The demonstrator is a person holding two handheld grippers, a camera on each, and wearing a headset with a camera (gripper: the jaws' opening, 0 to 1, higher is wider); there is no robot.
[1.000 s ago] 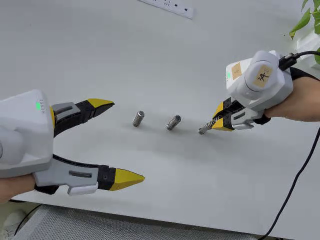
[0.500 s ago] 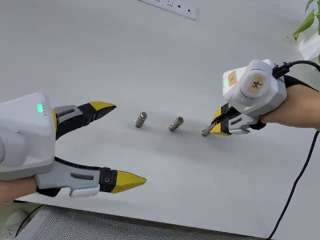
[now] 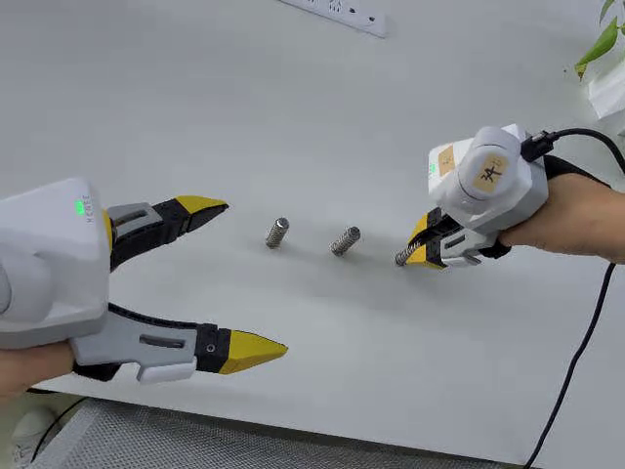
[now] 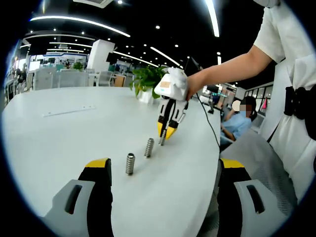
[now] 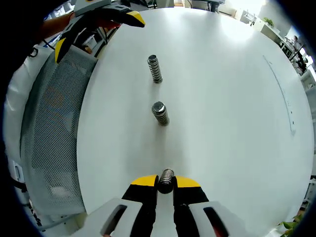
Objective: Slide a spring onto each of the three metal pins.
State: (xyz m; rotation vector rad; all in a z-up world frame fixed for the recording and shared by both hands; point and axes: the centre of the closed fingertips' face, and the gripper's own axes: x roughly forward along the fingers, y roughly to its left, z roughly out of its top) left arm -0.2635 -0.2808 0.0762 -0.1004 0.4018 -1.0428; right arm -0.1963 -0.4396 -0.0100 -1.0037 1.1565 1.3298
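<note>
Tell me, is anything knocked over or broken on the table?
Nothing stands out. The end pin and the middle pin stand upright with springs on, and the right gripper is shut on the third pin.

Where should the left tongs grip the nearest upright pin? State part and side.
Take the nearest pin mid-height on its spring-wrapped shaft, coming in level from the left tongs' own side: it stands upright, apart from the next pin.
</note>
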